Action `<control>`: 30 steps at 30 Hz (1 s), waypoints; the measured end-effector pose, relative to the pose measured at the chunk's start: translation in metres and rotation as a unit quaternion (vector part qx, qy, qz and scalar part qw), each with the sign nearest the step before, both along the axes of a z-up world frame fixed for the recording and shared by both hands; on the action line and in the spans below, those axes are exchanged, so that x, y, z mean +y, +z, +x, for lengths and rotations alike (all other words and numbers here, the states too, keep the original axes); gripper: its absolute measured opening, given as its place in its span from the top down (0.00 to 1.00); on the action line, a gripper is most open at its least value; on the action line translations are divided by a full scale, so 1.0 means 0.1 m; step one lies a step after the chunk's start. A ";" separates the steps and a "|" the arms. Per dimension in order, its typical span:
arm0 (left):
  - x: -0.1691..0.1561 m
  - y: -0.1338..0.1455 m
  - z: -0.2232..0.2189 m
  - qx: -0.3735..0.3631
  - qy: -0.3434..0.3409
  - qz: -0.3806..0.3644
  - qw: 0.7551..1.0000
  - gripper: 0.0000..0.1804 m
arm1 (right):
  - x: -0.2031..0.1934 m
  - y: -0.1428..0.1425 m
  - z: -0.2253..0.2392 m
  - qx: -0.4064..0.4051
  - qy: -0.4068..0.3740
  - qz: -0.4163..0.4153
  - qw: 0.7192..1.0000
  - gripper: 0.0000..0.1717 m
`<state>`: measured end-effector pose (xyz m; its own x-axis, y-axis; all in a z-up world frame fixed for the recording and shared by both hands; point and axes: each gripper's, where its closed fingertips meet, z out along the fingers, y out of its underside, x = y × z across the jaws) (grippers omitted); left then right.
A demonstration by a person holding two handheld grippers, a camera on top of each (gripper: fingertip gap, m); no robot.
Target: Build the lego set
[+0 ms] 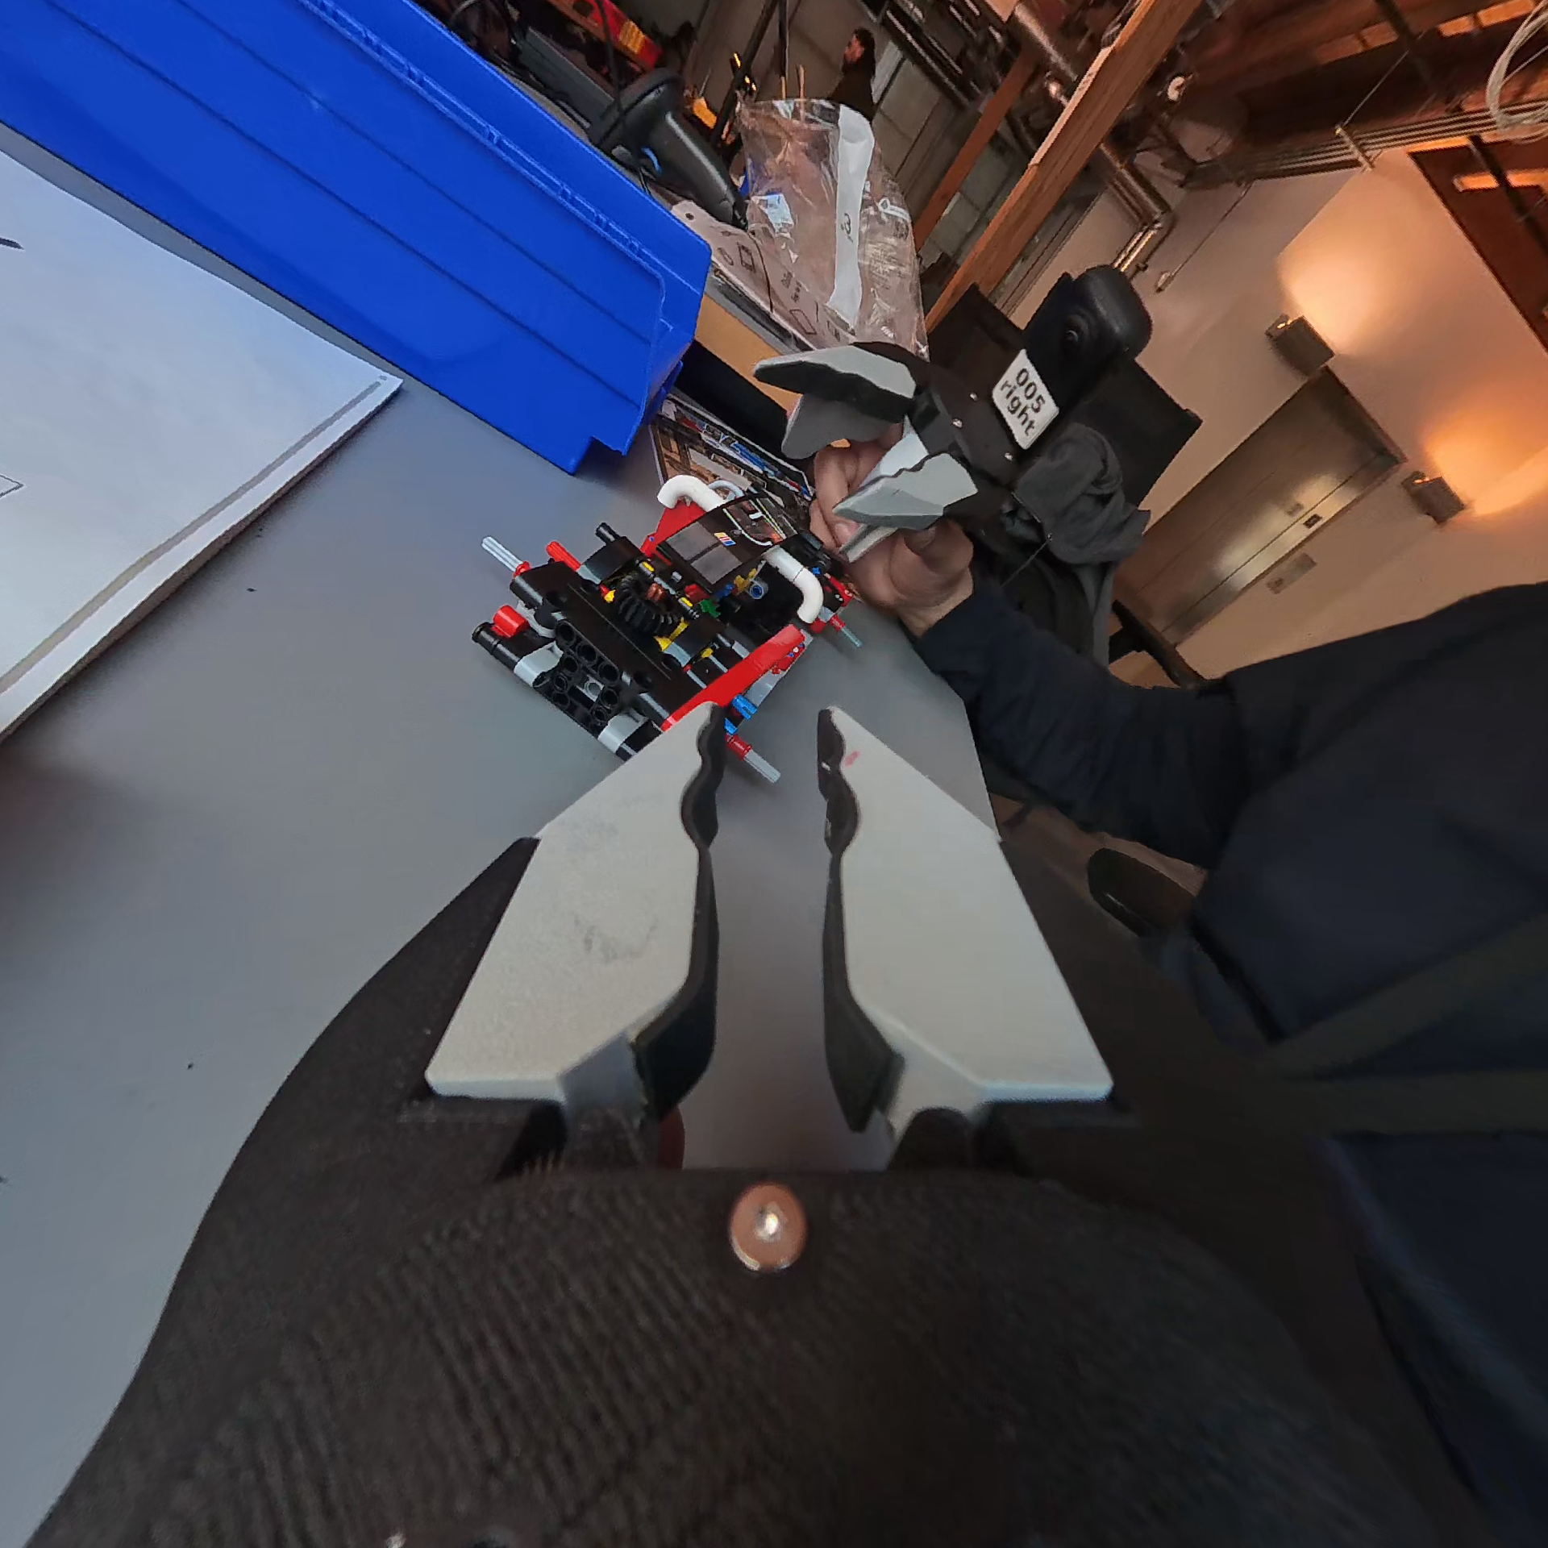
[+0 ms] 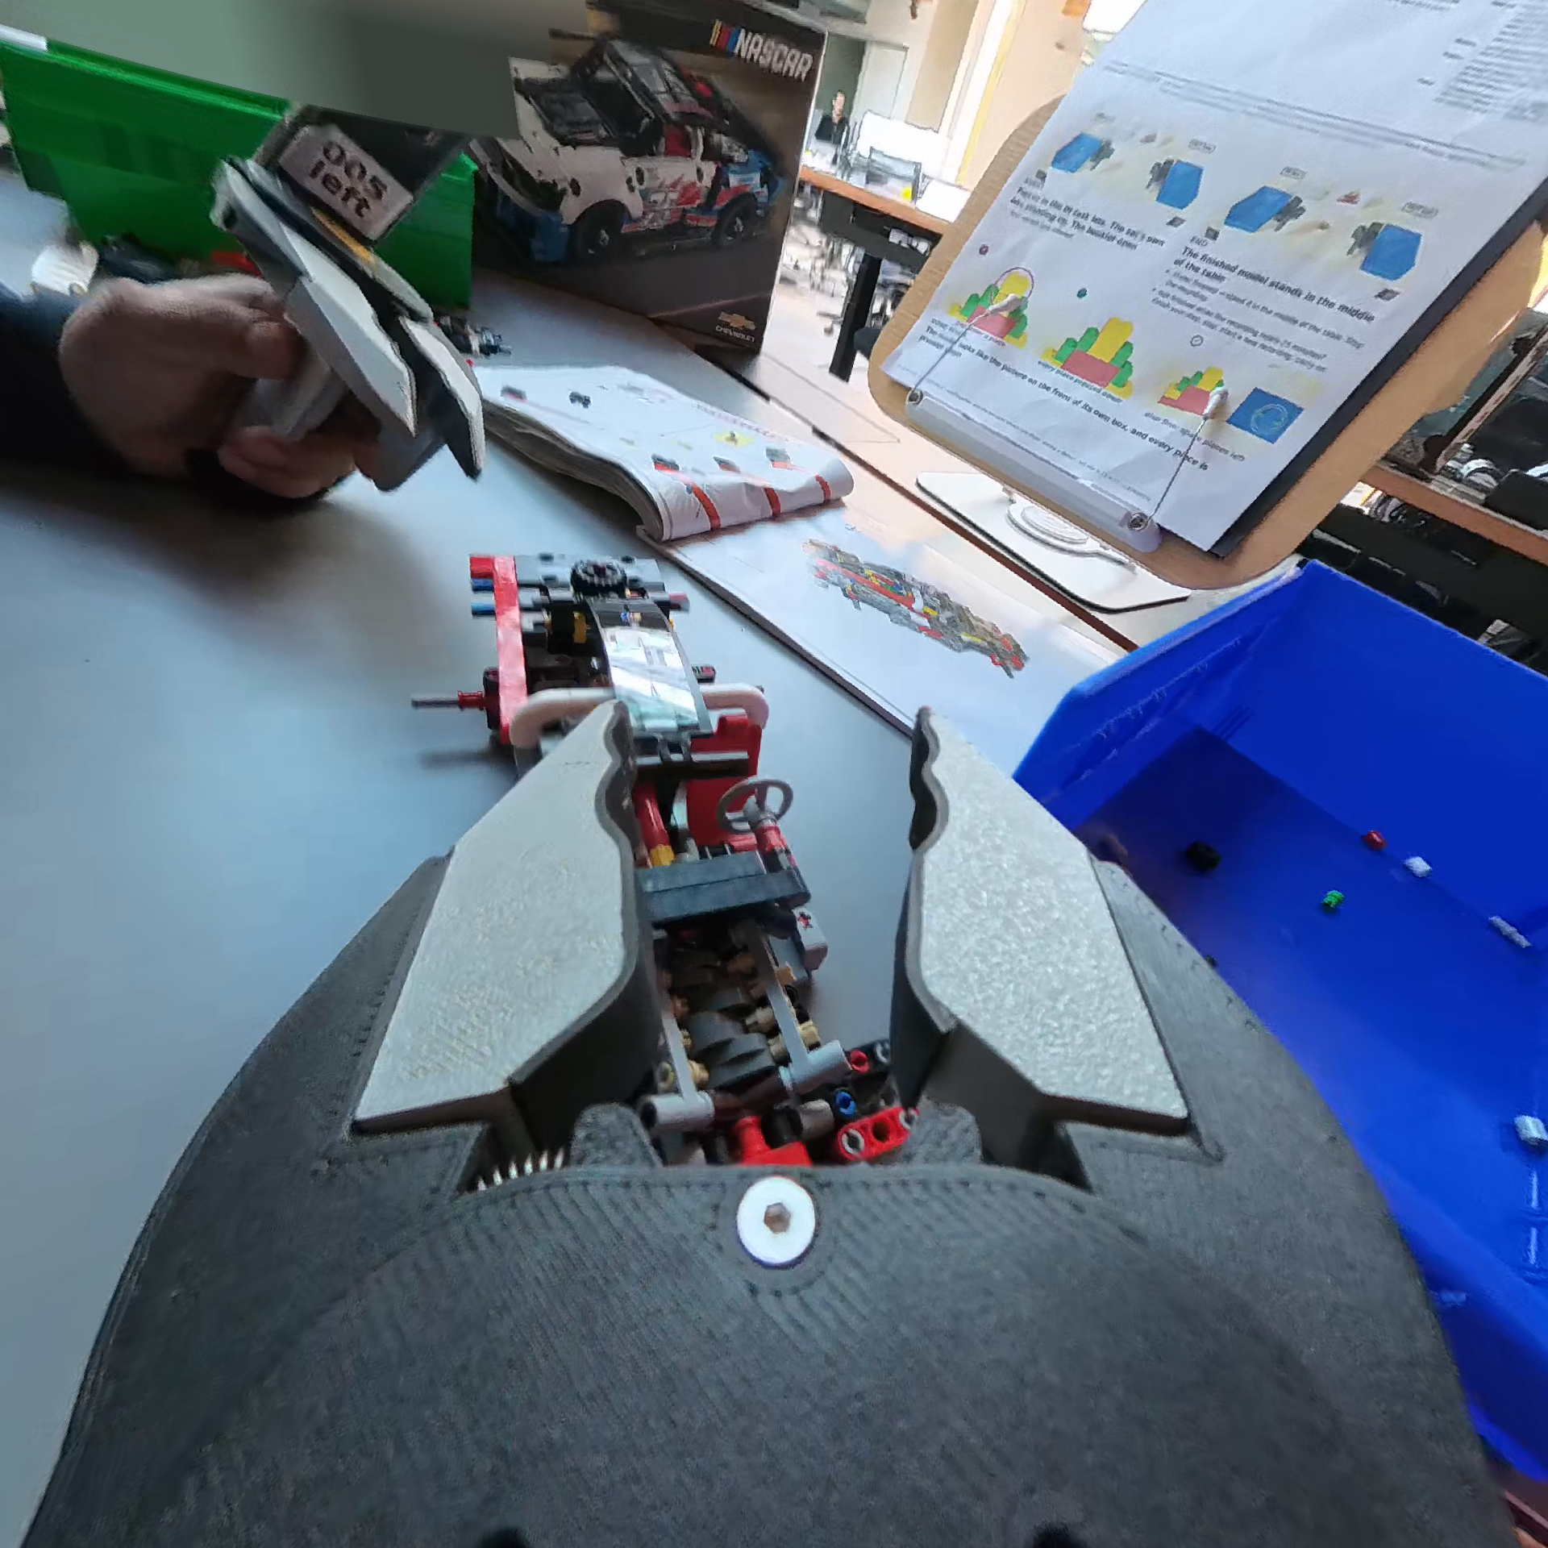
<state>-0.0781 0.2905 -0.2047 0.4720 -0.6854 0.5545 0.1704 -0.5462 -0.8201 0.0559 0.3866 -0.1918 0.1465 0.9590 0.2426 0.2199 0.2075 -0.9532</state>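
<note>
Both claws bare; right claw [image 2: 766, 729] hides model car [image 2: 620, 662] rear.

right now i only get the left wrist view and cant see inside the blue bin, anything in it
Observer: Yes. The right wrist view looks into the blue bin, and a few small loose pieces lie scattered on its floor.
Operator: whats behind my left tool
Observer: A green bin stands behind the left tool, and a box with a car picture is beside it.
Operator: has the right tool got the model
Observer: No. The right tool is open over the brick model car, with a clear gap at its right finger.
</note>
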 end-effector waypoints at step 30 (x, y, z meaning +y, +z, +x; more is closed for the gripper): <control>0.46 -0.38 0.22 -0.017 -0.102 -0.205 0.973 0.90 | -0.36 -0.53 -1.00 -0.398 0.131 -0.009 0.908 0.58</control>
<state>-0.0561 0.3366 -0.2428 0.3256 -0.4799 0.8147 0.0477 -0.8522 -0.5210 -0.0440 0.3508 -0.2451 -0.3030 0.9401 0.1560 0.7853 0.3390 -0.5180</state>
